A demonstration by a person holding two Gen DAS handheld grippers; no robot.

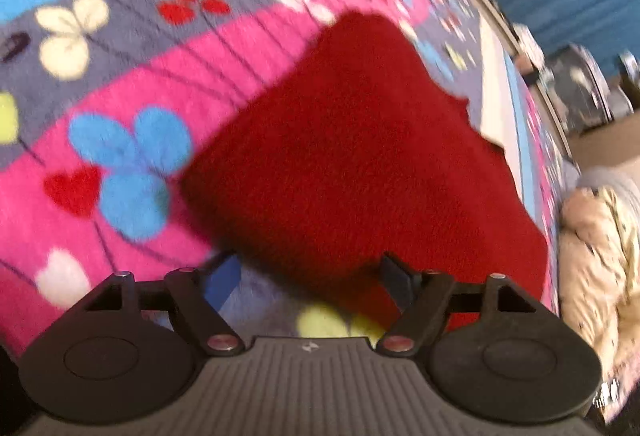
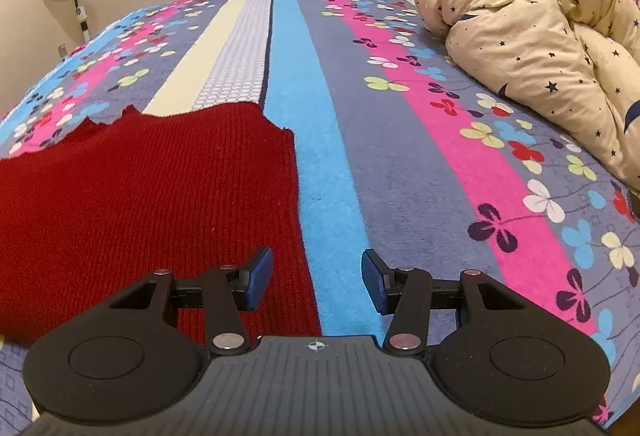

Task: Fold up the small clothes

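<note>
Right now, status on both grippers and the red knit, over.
Left gripper open, right gripper open, neither gripping. Red knit flat on the striped blanket. Star-print duvet bunched aside, clear of it.

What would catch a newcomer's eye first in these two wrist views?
The dark red knitted garment lies flat on the bed, filling the left of the right wrist view. Under it spreads a loud striped blanket with clover flowers. A rumpled cream star-print duvet is heaped at the right.

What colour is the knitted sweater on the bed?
The sweater is dark red, plain ribbed knit; the right wrist view shows it best.
</note>
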